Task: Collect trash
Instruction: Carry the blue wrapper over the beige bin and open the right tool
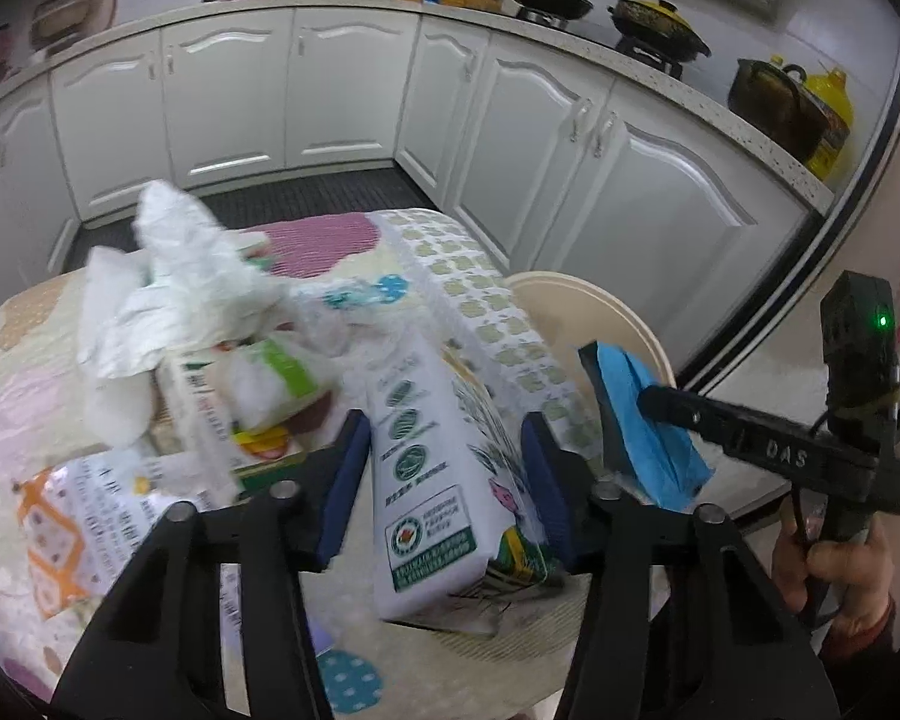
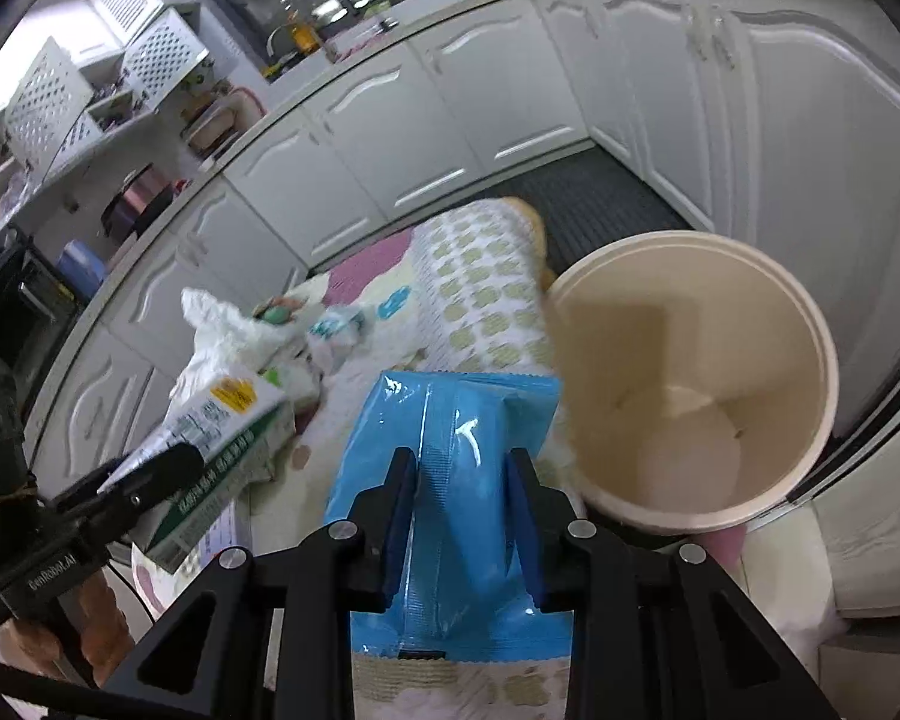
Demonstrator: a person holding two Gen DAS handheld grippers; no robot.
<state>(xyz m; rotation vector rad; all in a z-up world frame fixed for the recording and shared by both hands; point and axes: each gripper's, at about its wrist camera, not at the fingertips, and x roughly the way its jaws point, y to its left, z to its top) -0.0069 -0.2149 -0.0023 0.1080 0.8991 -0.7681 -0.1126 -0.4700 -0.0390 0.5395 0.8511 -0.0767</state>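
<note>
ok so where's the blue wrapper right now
The blue wrapper is clamped in the right gripper, above the table edge, just left of the beige bin and right of the milk carton.

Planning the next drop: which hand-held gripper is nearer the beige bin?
Right: beside the beige bin, holding a blue wrapper. Left: farther, over the table, gripping a carton.

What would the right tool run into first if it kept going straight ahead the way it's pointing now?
Probably the patterned tablecloth, beyond the blue plastic wrapper that the right tool is gripping. The round beige plastic bin sits off to the right of that line, though depth is hard to judge in this view.
</note>
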